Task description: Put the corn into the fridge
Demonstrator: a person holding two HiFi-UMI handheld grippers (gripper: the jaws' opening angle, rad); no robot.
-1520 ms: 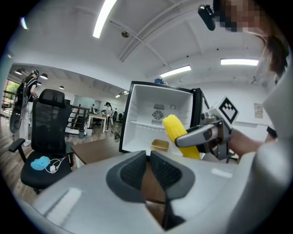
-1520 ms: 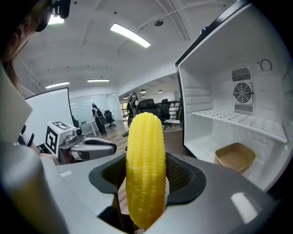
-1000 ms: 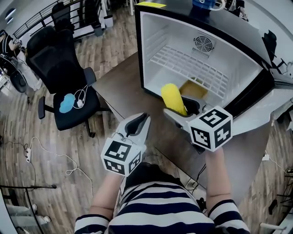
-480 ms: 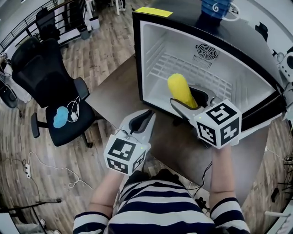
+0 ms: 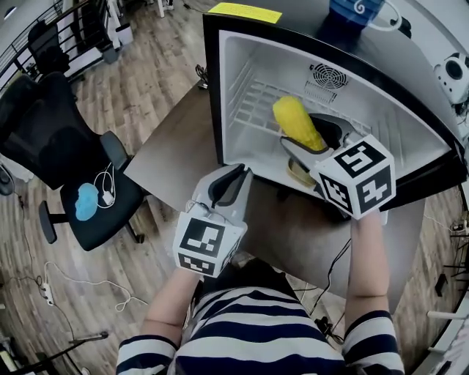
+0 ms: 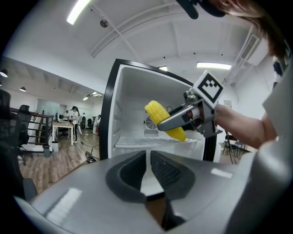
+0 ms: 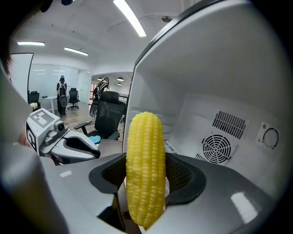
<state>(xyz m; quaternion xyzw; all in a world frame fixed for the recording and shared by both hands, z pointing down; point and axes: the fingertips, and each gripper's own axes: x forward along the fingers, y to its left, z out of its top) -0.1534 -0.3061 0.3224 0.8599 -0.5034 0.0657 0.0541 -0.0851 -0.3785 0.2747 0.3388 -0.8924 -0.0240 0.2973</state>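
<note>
A yellow corn cob (image 5: 297,123) (image 7: 145,169) (image 6: 165,120) is clamped upright between the jaws of my right gripper (image 5: 316,143) (image 7: 146,183), inside the mouth of the open white mini fridge (image 5: 249,66), above its wire shelf (image 5: 256,99). The fridge's back wall shows a round fan grille (image 7: 219,147). My left gripper (image 5: 229,183) (image 6: 149,170) hovers over the brown table (image 5: 172,146) just outside the fridge's front edge. Its jaws are together with nothing between them.
A black office chair (image 5: 66,157) with a blue object (image 5: 86,201) on its seat stands left of the table. A yellow note (image 5: 245,12) and a blue item (image 5: 355,10) lie on the fridge top. Cables (image 5: 44,289) trail on the wooden floor.
My right gripper has carried the corn forward and up, from the fridge's front lip to inside the cavity above the shelf. The left gripper has stayed near the table edge.
</note>
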